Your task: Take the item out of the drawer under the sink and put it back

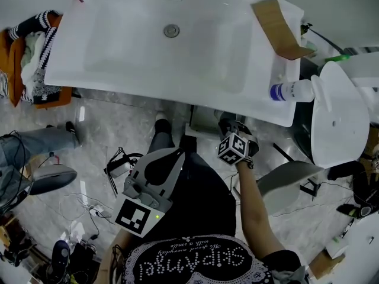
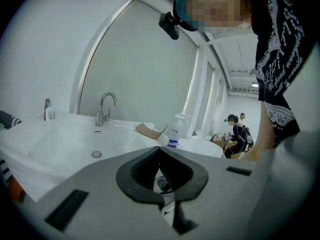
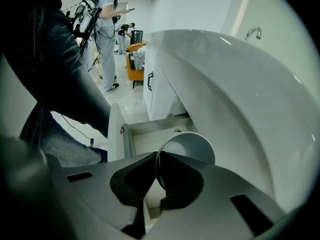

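Bright, even light is falling from above onto the white sink (image 1: 136,52) ahead of my grippers and washing out its surface. The glossy floor (image 1: 100,129) beneath them is throwing back pale glare. Both gripper views are bending straight lines into curves and darkening to black at the corners. The pads of my left gripper (image 2: 160,150) are sitting in shadow and looking soft. At my right gripper (image 3: 156,159), shade under the sink is dulling the cup (image 3: 192,146).
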Available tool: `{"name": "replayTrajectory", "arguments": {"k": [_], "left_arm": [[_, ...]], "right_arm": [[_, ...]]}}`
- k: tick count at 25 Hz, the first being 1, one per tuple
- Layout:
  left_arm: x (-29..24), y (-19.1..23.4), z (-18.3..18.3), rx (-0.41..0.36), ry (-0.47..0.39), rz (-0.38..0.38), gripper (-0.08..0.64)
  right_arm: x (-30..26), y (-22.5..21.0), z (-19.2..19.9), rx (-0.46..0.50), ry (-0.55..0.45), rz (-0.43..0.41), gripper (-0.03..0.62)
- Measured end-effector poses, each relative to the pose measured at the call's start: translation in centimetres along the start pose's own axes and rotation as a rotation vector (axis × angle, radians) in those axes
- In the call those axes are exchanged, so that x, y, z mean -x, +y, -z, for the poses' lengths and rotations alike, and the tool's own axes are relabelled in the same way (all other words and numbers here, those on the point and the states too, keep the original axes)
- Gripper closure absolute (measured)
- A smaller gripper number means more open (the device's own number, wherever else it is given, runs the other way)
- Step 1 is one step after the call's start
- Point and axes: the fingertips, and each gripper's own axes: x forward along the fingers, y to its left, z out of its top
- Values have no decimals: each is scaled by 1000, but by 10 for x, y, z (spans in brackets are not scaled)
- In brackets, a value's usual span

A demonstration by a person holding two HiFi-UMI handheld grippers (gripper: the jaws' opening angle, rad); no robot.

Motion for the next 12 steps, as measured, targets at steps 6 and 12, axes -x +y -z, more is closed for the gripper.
{"name": "replayTrajectory", "arguments": {"k": [6, 12], "left_arm": [[4, 3, 2, 19, 3, -5, 560], [6, 5, 5, 27, 15, -1, 560]], "right_arm": [[-13, 1, 7, -6, 28, -15, 569], [-26, -2, 5, -10, 42, -25, 569]]}}
